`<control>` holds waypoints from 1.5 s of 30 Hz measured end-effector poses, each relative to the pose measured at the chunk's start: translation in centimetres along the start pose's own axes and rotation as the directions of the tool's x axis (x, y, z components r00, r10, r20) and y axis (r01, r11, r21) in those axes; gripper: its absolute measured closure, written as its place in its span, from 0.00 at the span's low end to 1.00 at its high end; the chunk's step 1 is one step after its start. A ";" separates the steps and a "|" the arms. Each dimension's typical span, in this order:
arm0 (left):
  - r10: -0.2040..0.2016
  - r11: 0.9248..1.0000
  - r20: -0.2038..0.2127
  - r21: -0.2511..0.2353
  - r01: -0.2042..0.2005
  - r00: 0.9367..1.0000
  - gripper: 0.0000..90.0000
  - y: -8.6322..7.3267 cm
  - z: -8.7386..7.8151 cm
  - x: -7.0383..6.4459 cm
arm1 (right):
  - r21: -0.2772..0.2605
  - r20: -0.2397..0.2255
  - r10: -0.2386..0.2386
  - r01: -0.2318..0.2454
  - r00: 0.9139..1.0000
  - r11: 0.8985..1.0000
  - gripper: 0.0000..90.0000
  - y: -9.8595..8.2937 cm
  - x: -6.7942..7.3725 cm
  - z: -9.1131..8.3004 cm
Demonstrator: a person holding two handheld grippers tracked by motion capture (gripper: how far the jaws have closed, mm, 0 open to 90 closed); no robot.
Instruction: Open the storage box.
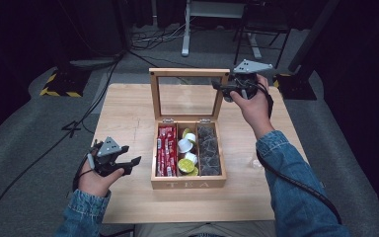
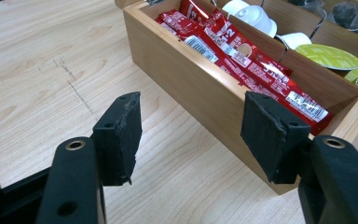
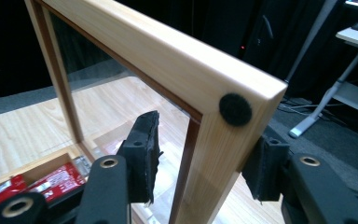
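At lid corner, right gripper straddles frame, apparently unclamped.

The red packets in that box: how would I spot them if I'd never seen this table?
Find the wooden tea box standing open in the middle of the table, lid upright. It has three compartments side by side; the red packets fill the left one, nearest the left gripper. They are long, flat sticks, unlike the round pods and dark bags beside them.

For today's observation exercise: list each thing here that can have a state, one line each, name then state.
Tea box: open, all three compartments filled.
Lid: raised upright, its side rail between the right jaws.
Right gripper: open astride the lid's corner, not visibly pinching.
Left gripper: open, empty, beside the box.
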State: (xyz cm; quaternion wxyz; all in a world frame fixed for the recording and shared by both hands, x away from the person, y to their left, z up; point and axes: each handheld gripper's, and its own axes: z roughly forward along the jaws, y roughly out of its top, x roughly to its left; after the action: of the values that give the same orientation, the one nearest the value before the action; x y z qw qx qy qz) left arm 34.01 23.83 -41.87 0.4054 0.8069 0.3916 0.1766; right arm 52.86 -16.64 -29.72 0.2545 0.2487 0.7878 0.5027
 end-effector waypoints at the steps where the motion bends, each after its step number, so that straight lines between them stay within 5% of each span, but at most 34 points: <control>1: -0.003 1.000 0.002 0.000 0.003 1.000 0.43 -0.1 0.0 0.0 | 0.000 0.000 0.000 0.000 1.000 1.000 0.58 0.0 0.0 0.0; 13: -0.016 1.000 0.003 0.019 0.016 1.000 0.42 -0.6 0.1 0.4 | 0.042 0.040 0.049 -0.051 0.998 0.998 0.51 -1.2 -1.1 2.5; 45: -0.024 0.998 0.011 0.055 0.023 1.000 0.40 -0.9 0.6 0.6 | 0.115 0.085 0.151 -0.160 0.985 0.980 0.35 -4.3 -1.6 4.7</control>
State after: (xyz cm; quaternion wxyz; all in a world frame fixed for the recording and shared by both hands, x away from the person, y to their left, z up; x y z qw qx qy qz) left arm 34.33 24.26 -42.97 0.3873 0.8141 0.4035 0.1564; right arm 56.53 -16.14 -35.16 0.2288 0.3434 0.7847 0.4625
